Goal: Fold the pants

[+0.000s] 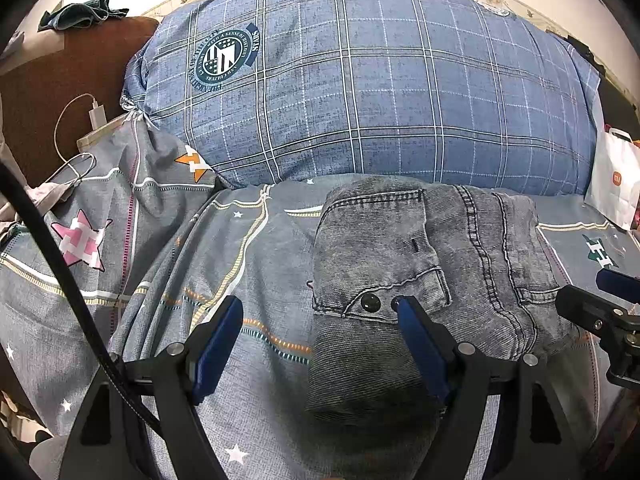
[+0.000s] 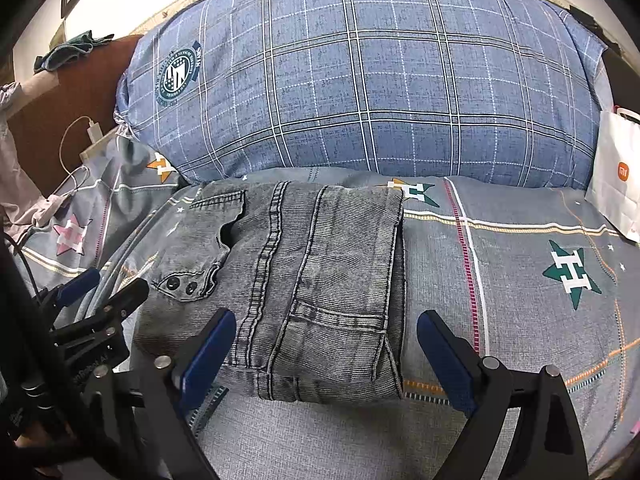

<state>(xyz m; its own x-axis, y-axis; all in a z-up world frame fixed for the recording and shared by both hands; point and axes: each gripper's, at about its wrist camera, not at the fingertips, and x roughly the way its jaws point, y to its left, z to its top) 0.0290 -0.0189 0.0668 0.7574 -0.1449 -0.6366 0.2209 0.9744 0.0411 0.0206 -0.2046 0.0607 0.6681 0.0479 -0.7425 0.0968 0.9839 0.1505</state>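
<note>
Left tongs [image 1: 320, 316] stand spread wide with nothing between the blue pads; the right-hand pad [image 1: 416, 332] hovers over the near left corner of the pants, beside the two dark snap buttons [image 1: 370, 303]. Right tongs [image 2: 326, 332] are likewise spread apart and grip nothing, positioned above the near edge of the pants [image 2: 296, 280]. The grey denim pants lie folded into a compact rectangle on the bed sheet [image 2: 520, 240], which is grey with star prints. A large blue plaid pillow [image 2: 360, 72] sits just behind the pants. A white paper bag [image 2: 616, 176] stands at the far right.
</note>
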